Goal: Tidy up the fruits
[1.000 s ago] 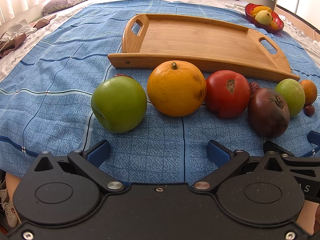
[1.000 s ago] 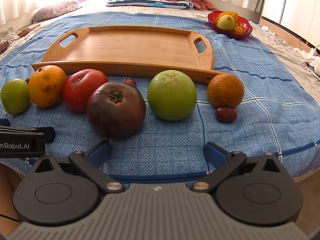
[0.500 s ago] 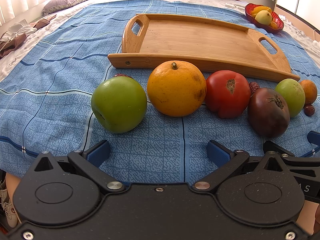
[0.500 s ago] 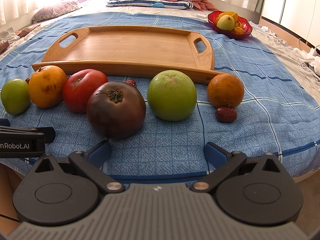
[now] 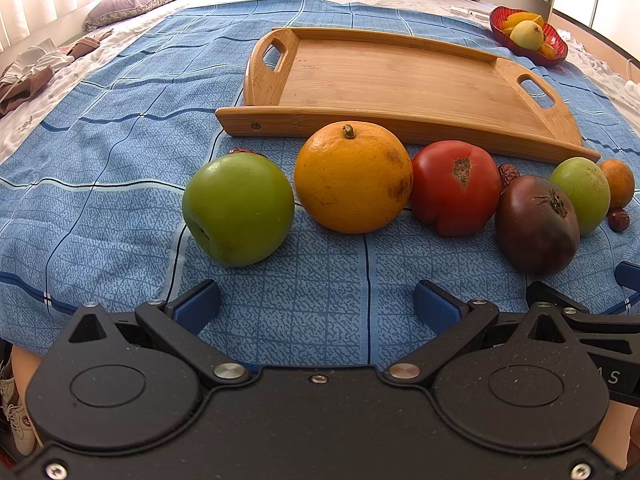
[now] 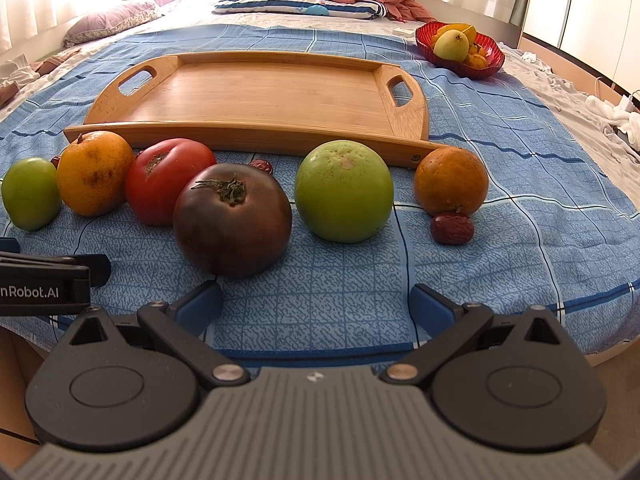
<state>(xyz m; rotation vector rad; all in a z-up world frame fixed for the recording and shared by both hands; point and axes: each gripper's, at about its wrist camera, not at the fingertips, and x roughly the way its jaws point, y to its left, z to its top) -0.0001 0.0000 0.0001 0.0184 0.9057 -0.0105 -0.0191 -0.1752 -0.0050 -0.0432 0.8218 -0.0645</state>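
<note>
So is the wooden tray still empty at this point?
Empty. The wooden tray shows only bare wood in both views; all the loose fruit sits on the blue bedspread in front of it.

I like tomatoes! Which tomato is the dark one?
The purple-brown tomato with the dry green stem, beside the red tomato; it lies nearer the camera.

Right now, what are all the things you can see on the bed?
wooden tray: 1, light brown, nothing on it, behind the fruit row
green fruits: 2, one at the row's left end, one right of middle
oranges: 2, orange, one near the left, one at the right end
red tomato: 1, red, beside the left orange
dark tomato: 1, purple-brown, nearest the front
dried dates: at least 3, dark red, among the fruits
red bowl: 1, far right, holding yellow fruit
blanket: 1, blue checked, under everything
pillows: 2, striped and lilac, far end
left gripper: open
right gripper: open
</note>
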